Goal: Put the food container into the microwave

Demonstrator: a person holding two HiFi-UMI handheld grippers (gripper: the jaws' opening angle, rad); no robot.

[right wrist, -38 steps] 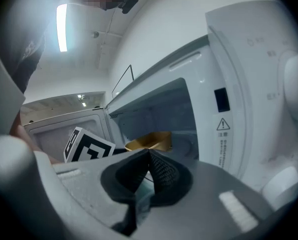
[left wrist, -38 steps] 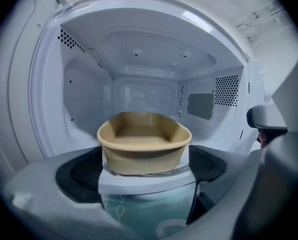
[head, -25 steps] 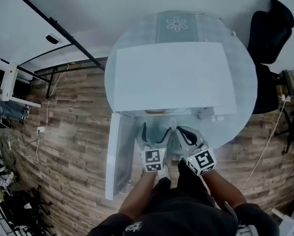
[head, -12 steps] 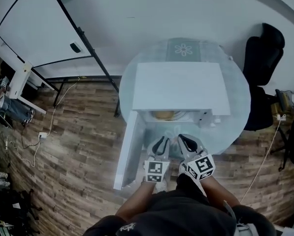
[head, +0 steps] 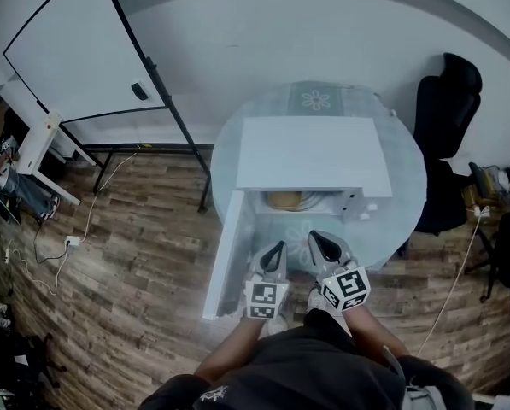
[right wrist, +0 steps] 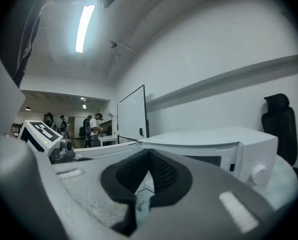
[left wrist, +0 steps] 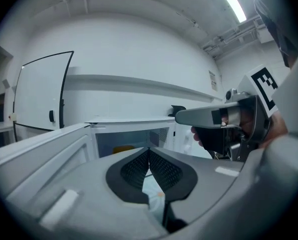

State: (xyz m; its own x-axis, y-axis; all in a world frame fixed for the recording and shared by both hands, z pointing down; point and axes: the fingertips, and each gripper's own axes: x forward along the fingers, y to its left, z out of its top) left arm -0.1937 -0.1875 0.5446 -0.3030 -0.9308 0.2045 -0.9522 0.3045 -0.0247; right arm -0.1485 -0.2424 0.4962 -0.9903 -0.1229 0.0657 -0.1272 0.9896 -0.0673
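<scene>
Head view steeply overhead — both gripper views low, toward microwave

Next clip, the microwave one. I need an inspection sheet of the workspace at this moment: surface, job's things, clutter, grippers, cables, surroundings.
Surface: round table with a pale top and a flower-print mat at its far edge.
Job's things: white microwave on the table, door swung open to the left; a yellowish item inside, probably the food container.
Clutter: nothing seen.
Grippers: left gripper and right gripper in front of the open cavity, jaws together, nothing held.
Cables: left cable and right cable on the floor.
Surroundings: wood-pattern floor, whiteboard, black chair.
</scene>
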